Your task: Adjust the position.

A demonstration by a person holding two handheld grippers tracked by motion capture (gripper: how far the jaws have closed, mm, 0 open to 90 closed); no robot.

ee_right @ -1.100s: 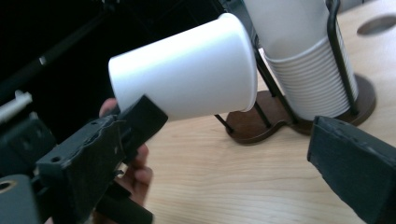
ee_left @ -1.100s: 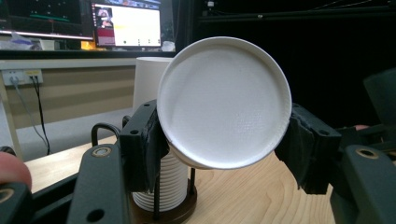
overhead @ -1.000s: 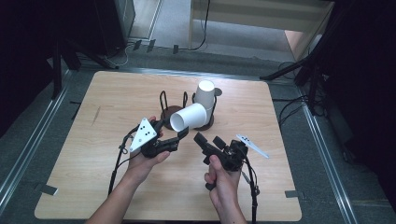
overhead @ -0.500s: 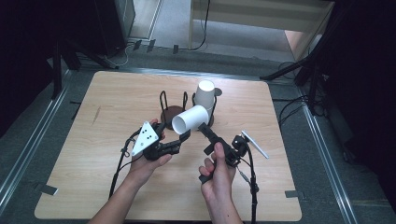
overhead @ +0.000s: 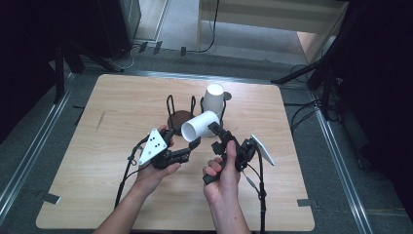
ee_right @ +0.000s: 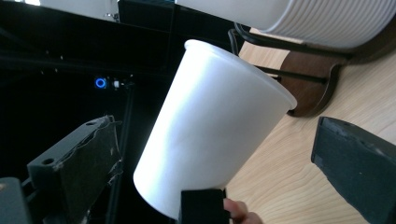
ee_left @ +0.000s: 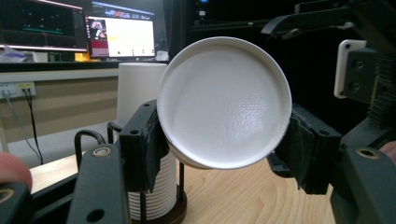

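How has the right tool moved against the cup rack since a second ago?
Yes. The right tool has moved up the table toward the cup rack, its open jaws now flanking the white cup held by the left tool.

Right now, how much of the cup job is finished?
One white cup is already off the stack of cups in the wire holder. It is in hand: the left tongs are shut on it near its base, holding it sideways above the table. The right tongs have just been opening, pads apart on either side of it. Taking it over or setting it down is still to do.
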